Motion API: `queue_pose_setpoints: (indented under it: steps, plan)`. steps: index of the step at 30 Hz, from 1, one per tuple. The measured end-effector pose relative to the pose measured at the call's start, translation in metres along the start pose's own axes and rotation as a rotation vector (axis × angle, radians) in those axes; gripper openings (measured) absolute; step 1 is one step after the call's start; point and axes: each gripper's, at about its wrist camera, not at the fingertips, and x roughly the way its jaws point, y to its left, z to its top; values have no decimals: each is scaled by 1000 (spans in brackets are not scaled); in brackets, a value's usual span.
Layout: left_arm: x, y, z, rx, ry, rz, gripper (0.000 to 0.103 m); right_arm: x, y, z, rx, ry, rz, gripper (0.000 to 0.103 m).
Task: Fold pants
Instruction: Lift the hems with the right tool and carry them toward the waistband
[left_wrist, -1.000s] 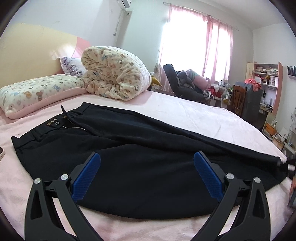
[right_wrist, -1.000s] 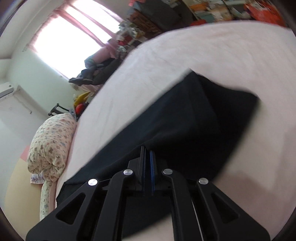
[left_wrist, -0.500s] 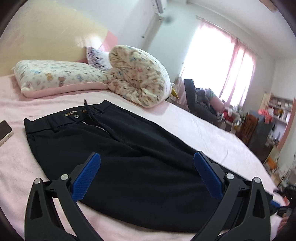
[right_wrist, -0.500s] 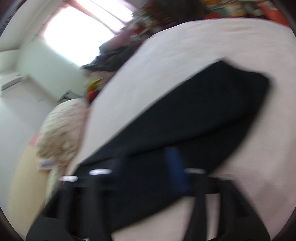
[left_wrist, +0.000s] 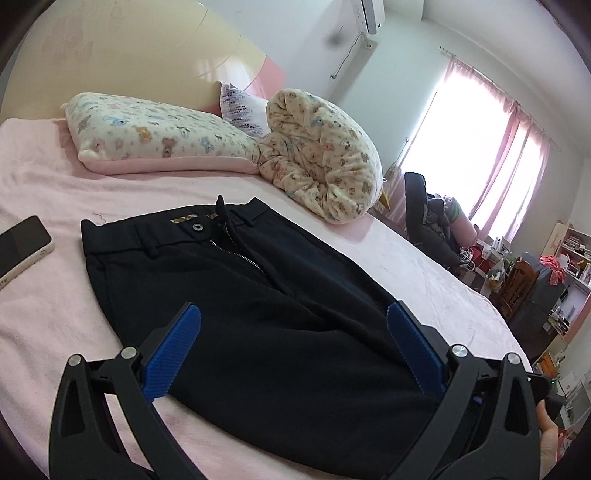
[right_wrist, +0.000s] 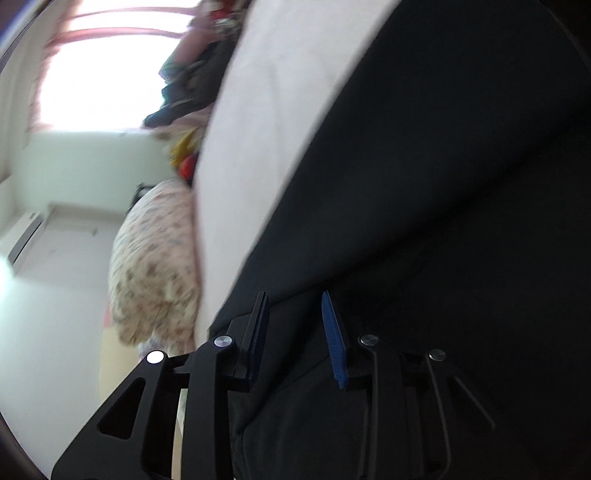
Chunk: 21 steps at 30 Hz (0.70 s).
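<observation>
Black pants lie flat on the pink bed, waistband toward the pillows, zipper partly open, legs running to the right. My left gripper is wide open and empty, hovering over the near thigh area. In the right wrist view the pants fill the right side, seen close and blurred. My right gripper is partly open, its blue pads apart right over the dark cloth; nothing is clamped between them.
A phone lies on the pink sheet left of the waistband. A bear-print pillow and rolled quilt sit at the bed head. A chair with clothes and shelves stand beyond the far edge.
My right gripper has opened, letting go of the pant leg it was shut on, and moved closer along the cloth. My left gripper swung toward the waistband, still open.
</observation>
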Motion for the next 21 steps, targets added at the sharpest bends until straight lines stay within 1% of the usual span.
queue_pose_setpoints:
  steps: [2,5,7,8,9,11,13,15,17,19,21]
  plan:
    - [1,-1,1,13,-4,-3,101,2,-4,2,8,-27,-16,32]
    - [-1,-3,1,15,-16,-8,101,3,-2,9,21,-108,-29,32]
    - [-1,-4,1,17,-15,-10,101,-2,-7,17,7,-148,-59,22]
    - [1,-6,0,23,-9,-10,101,-2,-7,19,-11,-156,-77,7]
    - [2,-6,-1,26,-2,-8,101,-3,-9,22,-29,-157,-70,4]
    - [7,-6,-2,28,18,-6,101,-13,-9,20,-71,-165,-30,2]
    - [13,-3,-3,12,51,-24,101,-32,-1,12,-178,-183,8,2]
    - [20,1,-2,-15,87,-54,101,-45,7,3,-237,-175,53,2]
    - [26,6,-3,-51,136,-113,101,-67,-1,-9,-270,-137,108,2]
    - [34,12,-3,-96,208,-189,101,-80,-10,-17,-285,-104,130,2]
    - [39,16,2,-158,245,-230,101,-85,-23,-23,-285,-58,142,2]
